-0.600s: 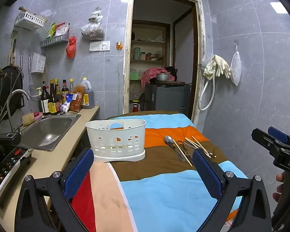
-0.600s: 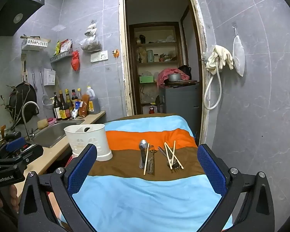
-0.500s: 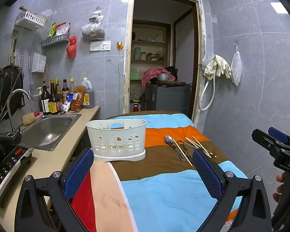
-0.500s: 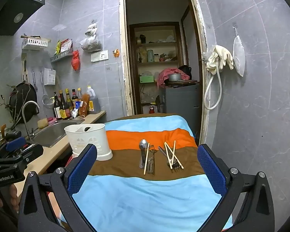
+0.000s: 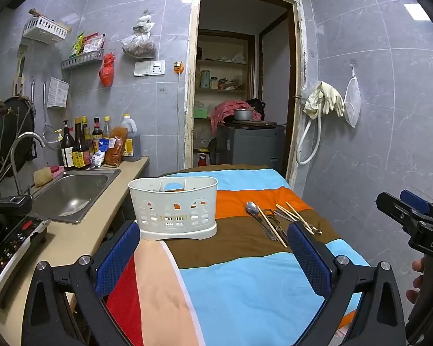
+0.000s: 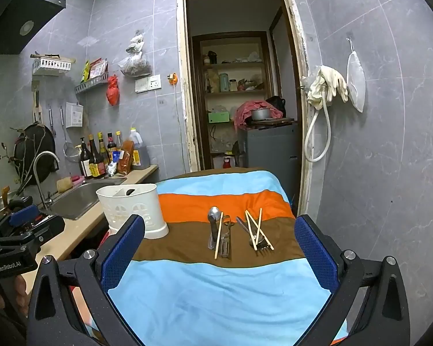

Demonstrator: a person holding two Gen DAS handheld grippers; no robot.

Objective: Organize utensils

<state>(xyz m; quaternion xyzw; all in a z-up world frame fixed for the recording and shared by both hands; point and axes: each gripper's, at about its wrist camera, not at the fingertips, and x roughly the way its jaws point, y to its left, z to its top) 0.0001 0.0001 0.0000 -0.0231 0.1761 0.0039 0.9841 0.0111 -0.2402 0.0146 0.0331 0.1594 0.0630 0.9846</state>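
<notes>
A white slotted utensil holder (image 5: pixel 173 207) (image 6: pixel 131 209) stands on the striped cloth at its left edge. On the brown stripe to its right lie a metal spoon (image 6: pixel 213 216) (image 5: pixel 252 210), wooden chopsticks (image 6: pixel 255 227) (image 5: pixel 296 214), a fork (image 6: pixel 264 248) and a dark metal tool (image 6: pixel 225 240). My left gripper (image 5: pixel 213 240) hovers open above the cloth, near the holder, with nothing between its blue pads. My right gripper (image 6: pixel 219 238) is open too, held back from the utensils, which show between its fingers farther off.
A striped cloth (image 6: pixel 216 294) covers the table. To the left run a counter with a steel sink (image 5: pixel 69 193), a tap, bottles (image 5: pixel 80 144) and an induction cooker (image 5: pixel 8 245). A tiled wall (image 6: pixel 375 158) stands close on the right; a doorway (image 6: pixel 239 86) opens behind the table.
</notes>
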